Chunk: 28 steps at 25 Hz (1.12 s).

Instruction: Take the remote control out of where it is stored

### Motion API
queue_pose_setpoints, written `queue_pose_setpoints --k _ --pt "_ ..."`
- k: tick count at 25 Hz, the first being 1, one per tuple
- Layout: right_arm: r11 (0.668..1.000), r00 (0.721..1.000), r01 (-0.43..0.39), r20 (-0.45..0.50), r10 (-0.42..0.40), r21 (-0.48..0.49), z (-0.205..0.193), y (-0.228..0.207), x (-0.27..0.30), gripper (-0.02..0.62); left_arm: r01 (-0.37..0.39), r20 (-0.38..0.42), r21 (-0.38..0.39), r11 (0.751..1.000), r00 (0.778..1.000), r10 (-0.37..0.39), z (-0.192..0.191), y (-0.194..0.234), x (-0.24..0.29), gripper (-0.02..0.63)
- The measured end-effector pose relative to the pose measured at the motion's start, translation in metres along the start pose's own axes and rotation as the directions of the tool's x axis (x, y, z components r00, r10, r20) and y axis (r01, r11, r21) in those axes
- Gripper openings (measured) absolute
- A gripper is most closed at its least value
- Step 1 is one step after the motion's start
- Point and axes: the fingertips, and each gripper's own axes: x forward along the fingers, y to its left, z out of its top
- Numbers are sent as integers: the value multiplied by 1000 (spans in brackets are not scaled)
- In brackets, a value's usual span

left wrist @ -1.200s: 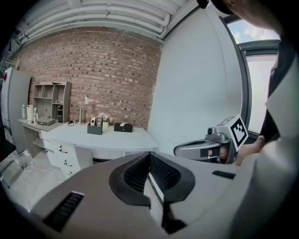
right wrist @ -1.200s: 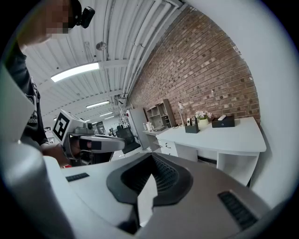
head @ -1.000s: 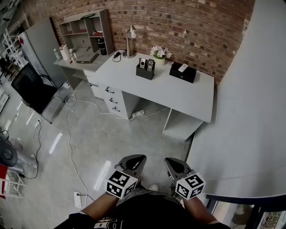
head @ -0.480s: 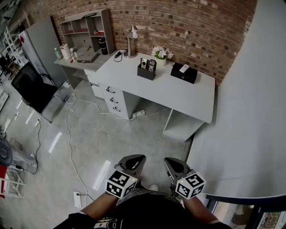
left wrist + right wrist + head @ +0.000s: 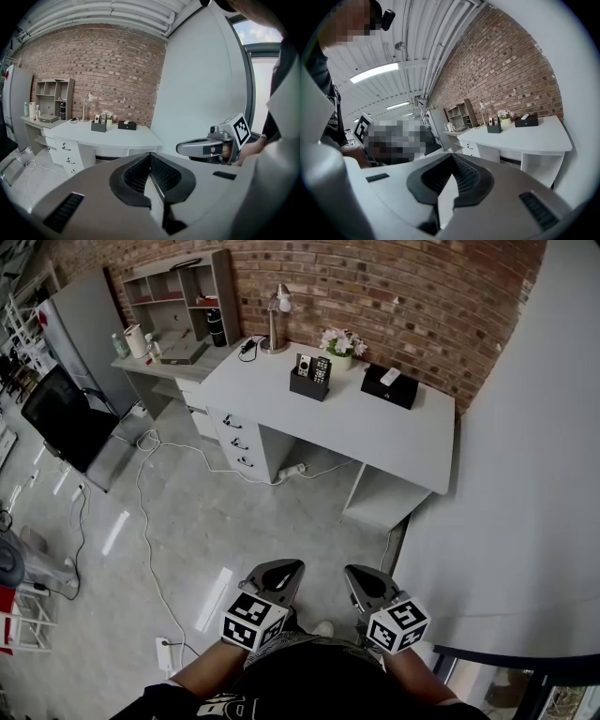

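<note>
Brick wall backs the white tabletop, where the remote control stands upright in a black holder. A flower pot sits just behind the holder. Well away from the holder, above the floor, the left tongs and right tongs are both closed tight, gripping nothing.

In your head view the remote controls standing in the black holder on the tabletop are too small for you to make out their buttons, and their lower parts are hidden inside the holder. The white thing on the black box is also too small to name. Your forearms are cut off by the lower edge, and a round grey thing by the left edge.
</note>
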Motion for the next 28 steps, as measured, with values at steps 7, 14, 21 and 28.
queue_pose_setpoints --k 7,14,21,28 --pt "1000 1000 10 -8 -10 22 2 -5 20 6 -5 -16 -19 1000 1000 5 -1 22 6 6" --pt "999 999 19 -34 -18 33 10 -13 56 6 1 -25 -36 999 1000 -2 8 57 17 6" --pt "1000 999 15 -45 -15 12 31 -24 105 6 -6 -12 -3 1000 1000 6 29 107 32 6" --pt "1000 999 18 -46 -19 -22 59 -32 153 6 -5 17 9 1000 1000 5 53 153 45 6"
